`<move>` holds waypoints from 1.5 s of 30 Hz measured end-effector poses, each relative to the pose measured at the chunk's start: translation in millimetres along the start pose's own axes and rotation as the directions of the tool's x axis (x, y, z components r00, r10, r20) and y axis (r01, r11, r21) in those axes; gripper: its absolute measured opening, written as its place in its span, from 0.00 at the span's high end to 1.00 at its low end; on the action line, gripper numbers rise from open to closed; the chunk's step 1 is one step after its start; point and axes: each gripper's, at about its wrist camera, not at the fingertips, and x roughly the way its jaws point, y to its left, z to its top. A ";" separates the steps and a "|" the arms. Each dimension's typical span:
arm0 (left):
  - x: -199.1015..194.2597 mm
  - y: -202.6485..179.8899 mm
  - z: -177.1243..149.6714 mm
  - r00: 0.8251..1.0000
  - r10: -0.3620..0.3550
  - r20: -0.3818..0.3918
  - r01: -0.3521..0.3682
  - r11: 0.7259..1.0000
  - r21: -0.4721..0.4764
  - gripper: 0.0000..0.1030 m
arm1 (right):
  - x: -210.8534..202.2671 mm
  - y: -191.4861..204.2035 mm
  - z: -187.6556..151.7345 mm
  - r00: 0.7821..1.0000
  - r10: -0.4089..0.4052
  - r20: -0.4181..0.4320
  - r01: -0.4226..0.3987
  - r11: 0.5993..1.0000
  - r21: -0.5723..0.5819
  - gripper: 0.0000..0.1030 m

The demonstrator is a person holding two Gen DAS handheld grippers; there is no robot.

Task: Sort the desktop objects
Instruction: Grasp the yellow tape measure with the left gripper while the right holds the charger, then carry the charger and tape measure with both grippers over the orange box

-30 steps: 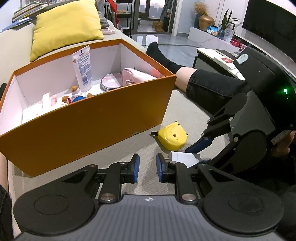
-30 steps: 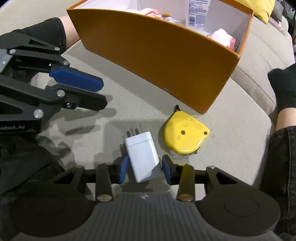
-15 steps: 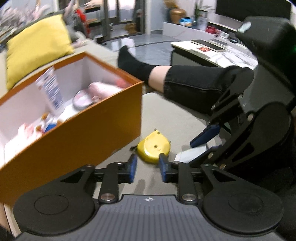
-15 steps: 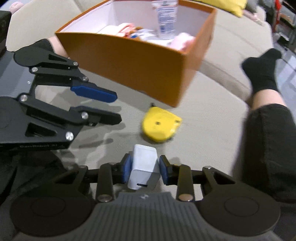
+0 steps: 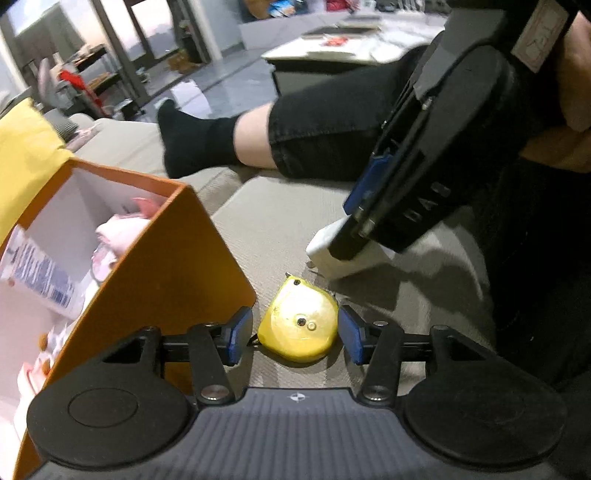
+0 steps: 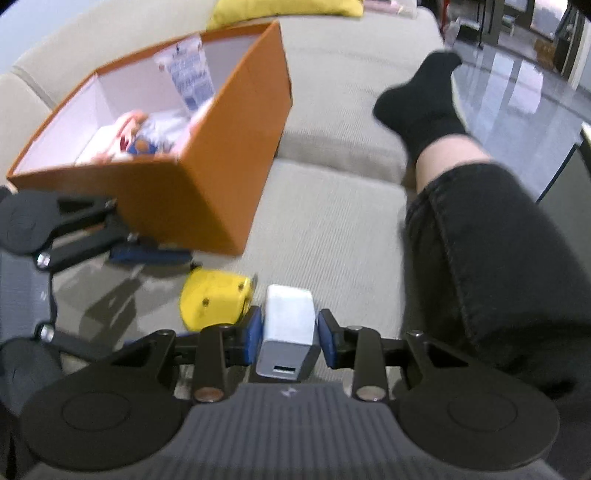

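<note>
- Left wrist view: left gripper [image 5: 295,338] angled down at the beige sofa cushion [image 5: 273,221], jaws just been opening and now standing wide, yellow tape measure [image 5: 299,328] lying between the blue pads [image 5: 236,339] with a gap on either side, not clamped.
- Tape measure flat on the cushion, just beside the near corner of the orange box [image 5: 173,269].
- Right wrist view: right gripper [image 6: 288,334] with jaws narrowed and pressed against both sides of a white charger block [image 6: 290,314], port end facing the camera.
- Seen from the left wrist, charger raised off the cushion with its shadow beneath, near the tape measure.
- Orange box resting on the sofa, open at the top, white inside; holding a white tube with blue print [image 6: 190,75], something pink [image 5: 122,229] and a few small items too blurred to name.
- Yellow pillow [image 6: 284,7] behind the box.
- Person's leg in black trousers [image 6: 491,258] and black sock [image 6: 424,99] stretched along the cushion, well apart from the box.
</note>
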 end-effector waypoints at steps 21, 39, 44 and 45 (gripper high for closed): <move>13.8 6.5 -0.1 0.985 -0.135 -0.108 0.125 0.988 -0.096 0.38 | 20.0 -8.3 -5.6 0.994 0.087 -0.069 -0.083 0.995 0.055 0.64; 15.4 9.3 -14.9 0.997 -0.051 -0.055 0.037 0.974 -0.224 0.42 | 29.0 -9.5 -1.6 0.991 0.104 -0.086 -0.099 0.993 0.065 0.64; -2.2 17.2 -23.7 0.999 -0.048 -0.024 0.036 0.930 -0.367 0.42 | 27.5 -7.2 -3.4 0.993 0.087 -0.077 -0.083 0.995 0.059 0.65; -7.6 18.7 -24.8 0.999 -0.047 -0.013 0.039 0.922 -0.385 0.42 | 26.0 -5.9 -4.0 0.995 0.075 -0.072 -0.071 0.996 0.057 0.65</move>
